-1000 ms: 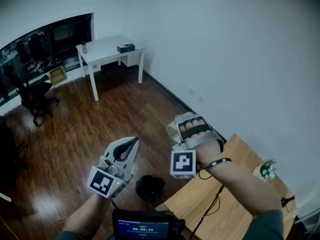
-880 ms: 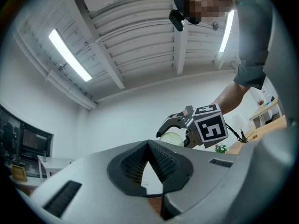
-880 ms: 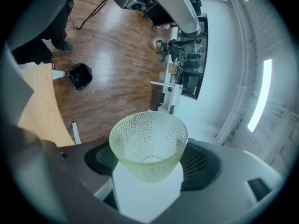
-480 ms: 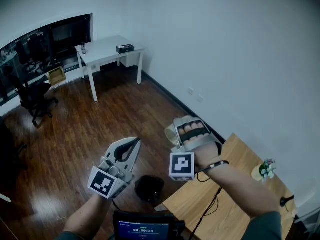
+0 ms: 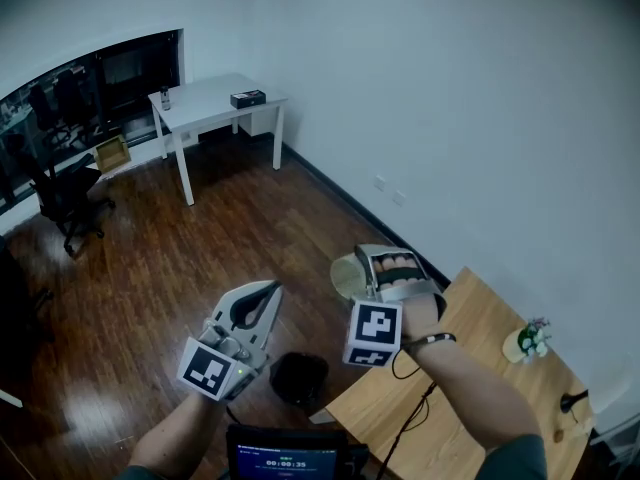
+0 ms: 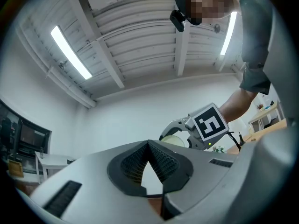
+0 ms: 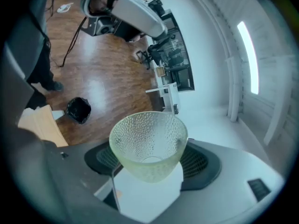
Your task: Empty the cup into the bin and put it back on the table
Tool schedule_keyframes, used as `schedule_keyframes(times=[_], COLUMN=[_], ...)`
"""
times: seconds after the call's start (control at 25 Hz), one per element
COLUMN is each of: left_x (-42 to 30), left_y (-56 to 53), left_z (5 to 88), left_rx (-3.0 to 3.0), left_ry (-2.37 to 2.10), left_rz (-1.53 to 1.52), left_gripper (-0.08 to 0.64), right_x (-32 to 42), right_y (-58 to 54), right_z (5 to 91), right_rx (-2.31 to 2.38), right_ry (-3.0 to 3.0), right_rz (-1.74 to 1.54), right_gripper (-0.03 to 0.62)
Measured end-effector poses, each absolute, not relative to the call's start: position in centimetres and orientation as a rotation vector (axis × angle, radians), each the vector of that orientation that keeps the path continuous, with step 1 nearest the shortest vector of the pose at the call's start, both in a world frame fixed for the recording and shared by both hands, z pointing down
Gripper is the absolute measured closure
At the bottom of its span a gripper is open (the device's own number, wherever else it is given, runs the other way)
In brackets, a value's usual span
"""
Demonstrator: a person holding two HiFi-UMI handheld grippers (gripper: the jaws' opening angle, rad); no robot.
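Note:
A pale, dimpled glass cup sits between the pads of my right gripper, which is shut on it; nothing shows inside the cup. In the head view the right gripper holds the cup in the air, past the wooden table's left corner and up-right of the black bin on the floor. The bin also shows far below in the right gripper view. My left gripper hangs left of the bin with its jaws shut and empty, its tips meeting.
A small potted plant stands near the wooden table's far edge. A white desk and a black office chair stand across the dark wood floor. A screen device sits low at my chest.
My right gripper has shifted slightly right and turned at the wrist, still gripping the cup. The left gripper has barely moved.

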State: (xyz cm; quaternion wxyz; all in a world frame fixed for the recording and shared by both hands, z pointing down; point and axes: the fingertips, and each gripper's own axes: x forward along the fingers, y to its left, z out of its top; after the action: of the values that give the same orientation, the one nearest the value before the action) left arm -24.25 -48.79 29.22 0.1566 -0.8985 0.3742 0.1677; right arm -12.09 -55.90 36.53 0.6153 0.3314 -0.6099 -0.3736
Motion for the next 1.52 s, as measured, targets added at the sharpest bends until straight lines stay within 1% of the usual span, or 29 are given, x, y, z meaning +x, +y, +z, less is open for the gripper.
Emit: schedule_keyframes(times=[0.16,0.52,0.76,1.08,1.52], left_x=[-24.3,-23.4,-22.1,-20.2,-15.4], left_y=[-48.8,-48.5,-48.3,-47.7,-47.1], left_z=[29.5,30.1,30.4,30.5,29.8], left_rx=[-2.583,-2.614,-2.642,-2.653,-2.683], left_ry=[1.072,1.053,1.044,1.017,0.963], left_rz=[0.467,0.446,0.433,0.414,0.412], left_gripper=[0.569,0.569,0.569,0.569,0.569], right_x=[-10.4,-10.5,-10.4,-9.3,-6.4], right_y=[-55.4,-53.8,-52.5,-50.1,-47.5], right_z=[37.9,37.5,37.4,36.7,34.6], right_rx=[0.829,0.989,1.015,1.083,1.129], right_ry=[-1.474,-1.85,-2.07,-2.23,-2.319], right_rz=[-0.739,-0.422,-0.23,-0.107,-0.083], right_gripper=[0.202,0.202,0.202,0.202,0.202])
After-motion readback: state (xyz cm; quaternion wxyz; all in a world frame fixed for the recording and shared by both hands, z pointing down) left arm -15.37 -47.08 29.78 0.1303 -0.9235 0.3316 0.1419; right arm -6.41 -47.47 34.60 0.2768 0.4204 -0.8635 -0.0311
